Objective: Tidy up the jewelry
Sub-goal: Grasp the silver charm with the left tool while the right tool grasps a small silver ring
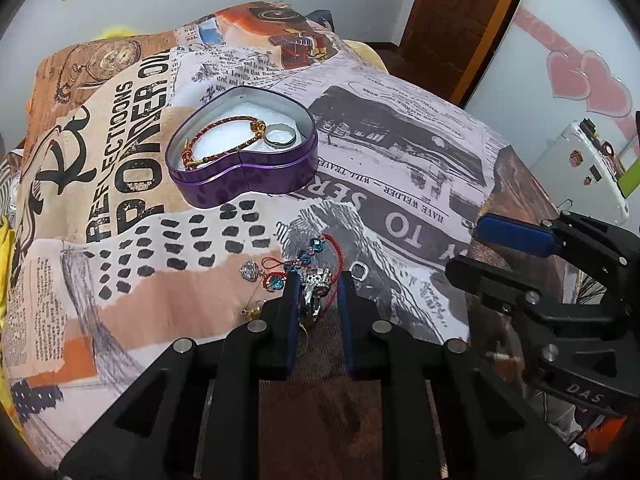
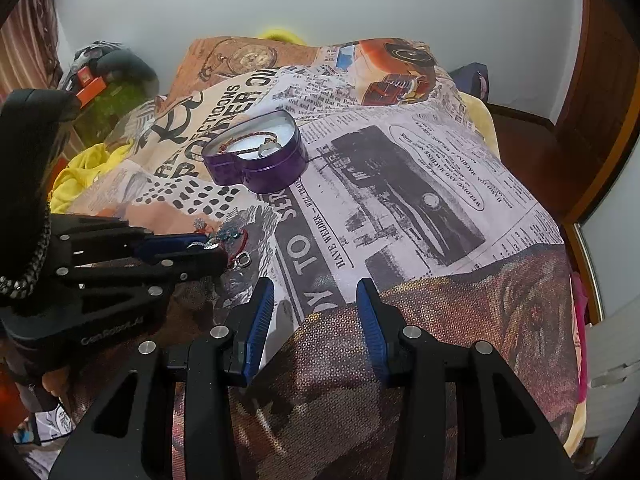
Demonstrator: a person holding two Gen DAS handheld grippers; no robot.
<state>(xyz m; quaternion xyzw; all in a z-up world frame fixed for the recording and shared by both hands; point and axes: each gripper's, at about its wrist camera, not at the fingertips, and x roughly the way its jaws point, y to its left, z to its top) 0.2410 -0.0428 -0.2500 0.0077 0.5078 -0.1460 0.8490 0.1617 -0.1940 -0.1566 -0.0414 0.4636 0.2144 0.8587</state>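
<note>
Pinching a silver charm (image 1: 316, 286) narrowly, left claw (image 1: 318, 280) risks snagging the tangled red-cord bracelet (image 1: 308, 256) on the bedspread (image 1: 400, 184), short of the purple heart tin (image 1: 244, 176); right claw (image 2: 316, 292) half-open, empty.

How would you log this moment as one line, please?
left gripper: shut on silver charm | right gripper: open, empty | tin: bracelet, ring

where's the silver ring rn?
Left wrist view: the silver ring lies inside the purple heart tin, right side, touching the braided bracelet.
</note>
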